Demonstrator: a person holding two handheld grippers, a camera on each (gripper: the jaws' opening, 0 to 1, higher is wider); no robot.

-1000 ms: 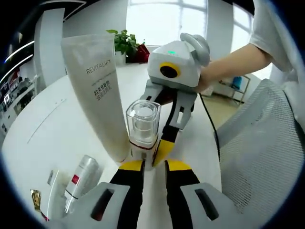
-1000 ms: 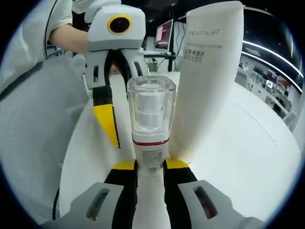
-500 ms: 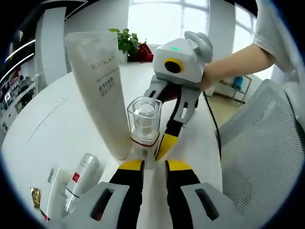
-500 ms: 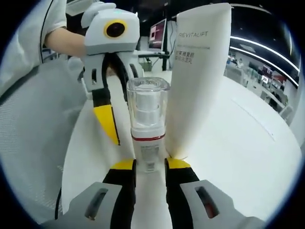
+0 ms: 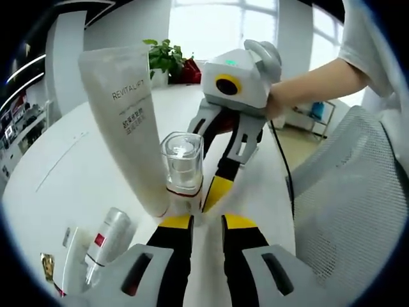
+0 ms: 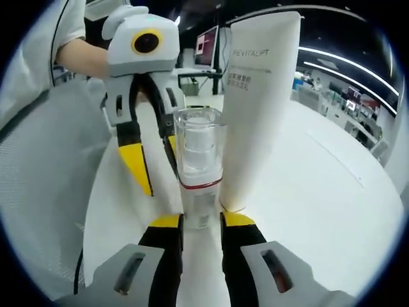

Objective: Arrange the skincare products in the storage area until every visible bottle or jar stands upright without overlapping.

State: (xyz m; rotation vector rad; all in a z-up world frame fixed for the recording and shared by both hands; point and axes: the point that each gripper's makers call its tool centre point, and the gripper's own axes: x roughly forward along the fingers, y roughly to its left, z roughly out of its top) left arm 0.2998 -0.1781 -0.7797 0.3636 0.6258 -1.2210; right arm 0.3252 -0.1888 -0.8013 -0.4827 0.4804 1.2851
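Placing step: clear-capped pump bottle (image 6: 199, 173) upright on table (image 6: 319, 211), its base between the narrowly parted right gripper (image 6: 197, 222) tips, grip uncertain; left gripper (image 5: 207, 222) likewise; tube (image 6: 255, 102) touching; next, back off gently.

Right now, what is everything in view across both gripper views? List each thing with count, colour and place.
Revitalift tube: one, cream white, upright on its cap, touching the pump bottle.
Pump bottle: one, white with clear cap and red band, upright between the jaws of both grippers.
Silver bottle: one, silver with red label, lying on the table at lower left.
Table: one, white, round.
Potted plant: one, green, far table edge.
Mesh chair: one, grey, right of the table.
Left hand-held gripper: black and yellow jaws.
Right hand-held gripper: same colours, white body.
Person's arm: holding the right gripper.
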